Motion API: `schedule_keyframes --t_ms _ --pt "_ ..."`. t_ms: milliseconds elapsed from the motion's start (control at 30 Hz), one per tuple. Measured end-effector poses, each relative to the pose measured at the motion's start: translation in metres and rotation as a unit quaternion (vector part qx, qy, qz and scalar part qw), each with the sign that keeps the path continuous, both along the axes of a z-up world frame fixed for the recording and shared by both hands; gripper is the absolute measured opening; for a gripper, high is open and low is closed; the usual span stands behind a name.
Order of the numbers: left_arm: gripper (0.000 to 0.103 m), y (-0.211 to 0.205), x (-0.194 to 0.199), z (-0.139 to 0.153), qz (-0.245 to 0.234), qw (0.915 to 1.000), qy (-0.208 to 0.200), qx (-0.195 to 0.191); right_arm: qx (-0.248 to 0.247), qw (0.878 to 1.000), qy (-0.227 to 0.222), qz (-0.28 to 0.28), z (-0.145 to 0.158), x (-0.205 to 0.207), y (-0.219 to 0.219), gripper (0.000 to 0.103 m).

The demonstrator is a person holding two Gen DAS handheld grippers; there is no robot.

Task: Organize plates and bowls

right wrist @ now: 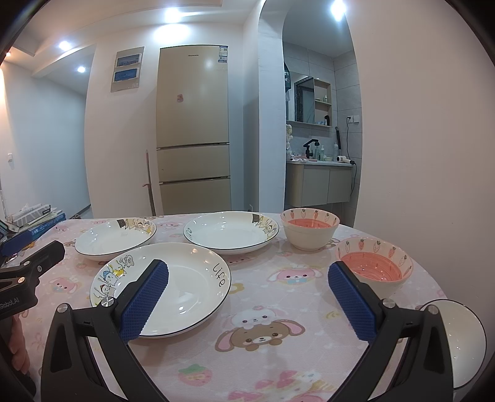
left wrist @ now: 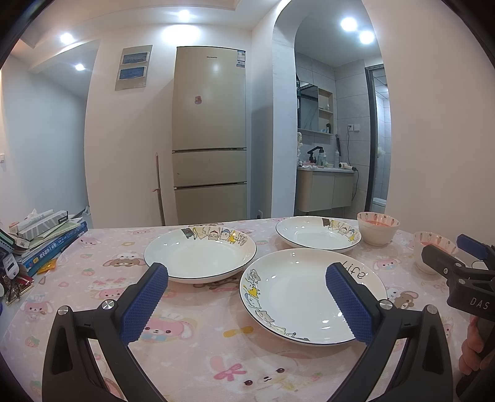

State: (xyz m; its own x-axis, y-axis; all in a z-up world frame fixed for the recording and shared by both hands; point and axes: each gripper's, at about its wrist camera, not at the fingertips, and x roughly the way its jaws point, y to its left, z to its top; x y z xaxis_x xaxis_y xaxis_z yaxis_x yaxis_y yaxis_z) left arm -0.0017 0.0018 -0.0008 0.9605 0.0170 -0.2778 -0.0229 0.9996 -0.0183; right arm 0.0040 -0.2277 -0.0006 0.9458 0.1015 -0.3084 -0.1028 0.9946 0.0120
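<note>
You get bright, even light from ceiling spotlights (left wrist: 184,14) at twelve o'clock, blown out to white. They glint on the plates (right wrist: 173,278) and fridge door (left wrist: 213,92). Shadows on the table stay soft. Both views bend strongly and darken at the edges; focus is sharp.

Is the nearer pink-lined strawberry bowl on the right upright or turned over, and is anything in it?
Upright and empty: the cream ceramic bowl with pink interior sits mouth-up on the pink cartoon tablecloth, its ringed pink bottom fully visible.
</note>
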Motion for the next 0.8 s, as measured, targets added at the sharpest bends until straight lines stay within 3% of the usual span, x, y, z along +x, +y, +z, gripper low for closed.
schedule_keyframes --t_ms 267,400,500,733,800 --pt "0.103 0.0 0.0 0.0 0.001 1.0 0.0 0.0 -0.002 1.0 -0.001 -0.005 -0.001 0.0 0.001 0.103" --pt "0.103 0.001 0.006 -0.002 0.012 0.9997 0.019 0.003 -0.001 1.0 -0.003 -0.02 0.0 -0.002 -0.001 0.103" --pt "0.103 -0.001 0.003 -0.001 0.015 0.9998 0.008 0.012 0.0 1.0 -0.003 -0.023 0.0 -0.002 -0.002 0.103" --pt "0.103 -0.023 0.008 0.001 -0.032 0.9978 0.015 0.056 -0.011 0.999 -0.029 -0.039 0.009 -0.012 -0.009 0.103" --pt "0.103 -0.027 0.011 0.007 -0.056 0.9973 0.026 0.039 -0.03 0.999 -0.019 -0.031 0.018 -0.012 -0.013 0.103"
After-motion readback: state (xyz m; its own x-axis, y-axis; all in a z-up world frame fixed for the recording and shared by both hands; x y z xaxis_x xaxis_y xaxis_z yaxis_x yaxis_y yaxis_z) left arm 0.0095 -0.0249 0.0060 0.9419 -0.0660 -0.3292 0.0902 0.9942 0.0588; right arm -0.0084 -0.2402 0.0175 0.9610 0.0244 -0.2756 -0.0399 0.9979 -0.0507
